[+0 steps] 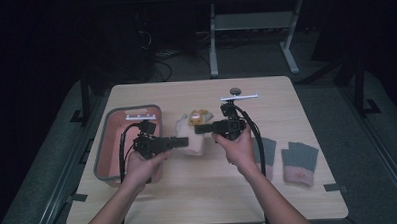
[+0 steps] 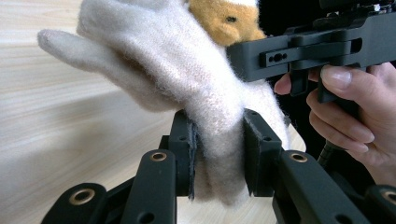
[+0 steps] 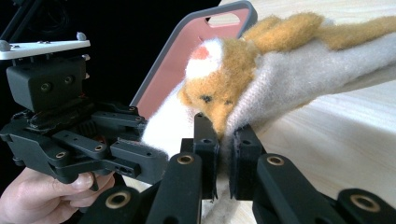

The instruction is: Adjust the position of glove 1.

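Note:
A fuzzy cream glove [image 1: 192, 142] with an orange animal face [image 1: 199, 116] hangs above the middle of the table, held from both sides. My left gripper [image 1: 181, 141] comes from the left. In the left gripper view, the left gripper [image 2: 217, 154] is shut on the glove's cream cuff end [image 2: 219, 140]. My right gripper [image 1: 199, 129] comes from the right. In the right gripper view, the right gripper [image 3: 224, 156] is shut on the glove's edge just under the orange face [image 3: 224, 93]. The glove's thumb [image 2: 79, 51] sticks out free.
A pink bin with a grey rim [image 1: 111, 126] stands at the table's left, partly under my left hand. Two grey gloves with pink cuffs [image 1: 300, 161] lie at the right front; my right forearm covers part of the nearer one [image 1: 269, 150]. Table legs [image 1: 213, 41] stand on the floor beyond.

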Available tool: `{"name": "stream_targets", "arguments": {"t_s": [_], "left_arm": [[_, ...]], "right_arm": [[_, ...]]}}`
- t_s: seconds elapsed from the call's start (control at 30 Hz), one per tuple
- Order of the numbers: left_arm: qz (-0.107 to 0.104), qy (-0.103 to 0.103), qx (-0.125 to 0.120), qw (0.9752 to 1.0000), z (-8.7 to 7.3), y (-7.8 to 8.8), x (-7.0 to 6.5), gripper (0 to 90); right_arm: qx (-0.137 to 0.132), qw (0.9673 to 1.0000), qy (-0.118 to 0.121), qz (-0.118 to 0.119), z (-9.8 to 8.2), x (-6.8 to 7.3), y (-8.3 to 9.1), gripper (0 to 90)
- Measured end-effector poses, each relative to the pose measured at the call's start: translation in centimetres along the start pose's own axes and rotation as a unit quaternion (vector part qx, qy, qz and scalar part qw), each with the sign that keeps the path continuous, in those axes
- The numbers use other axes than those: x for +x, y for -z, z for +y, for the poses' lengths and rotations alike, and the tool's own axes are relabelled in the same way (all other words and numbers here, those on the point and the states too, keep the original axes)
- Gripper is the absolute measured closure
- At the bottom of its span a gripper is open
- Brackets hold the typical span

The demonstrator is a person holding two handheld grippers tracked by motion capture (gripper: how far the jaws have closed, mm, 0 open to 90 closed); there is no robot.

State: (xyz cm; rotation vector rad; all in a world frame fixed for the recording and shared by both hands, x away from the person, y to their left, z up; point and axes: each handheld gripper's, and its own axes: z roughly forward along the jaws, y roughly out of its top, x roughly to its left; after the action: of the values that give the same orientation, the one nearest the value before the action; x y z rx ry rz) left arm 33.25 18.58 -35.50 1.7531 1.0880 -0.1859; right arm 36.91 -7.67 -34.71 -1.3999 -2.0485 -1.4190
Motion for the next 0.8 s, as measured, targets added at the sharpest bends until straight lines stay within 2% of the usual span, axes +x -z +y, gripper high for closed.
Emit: {"name": "stream_targets", "arguments": {"t_s": [0.23, 0.8], "left_arm": [[0.002, -0.002, -0.007, 1.0, 0.5, 1.2, 0.3, 68.2], [0.014, 0.0, -0.023, 0.9996, 1.6, 4.9, 1.2, 68.2]], "right_arm": [[0.002, 1.0, 0.009, 0.003, 0.9, 0.9, -0.6, 83.6], [0.007, 0.9993, 0.024, 0.026, 3.0, 3.5, -2.9, 83.5]]}}
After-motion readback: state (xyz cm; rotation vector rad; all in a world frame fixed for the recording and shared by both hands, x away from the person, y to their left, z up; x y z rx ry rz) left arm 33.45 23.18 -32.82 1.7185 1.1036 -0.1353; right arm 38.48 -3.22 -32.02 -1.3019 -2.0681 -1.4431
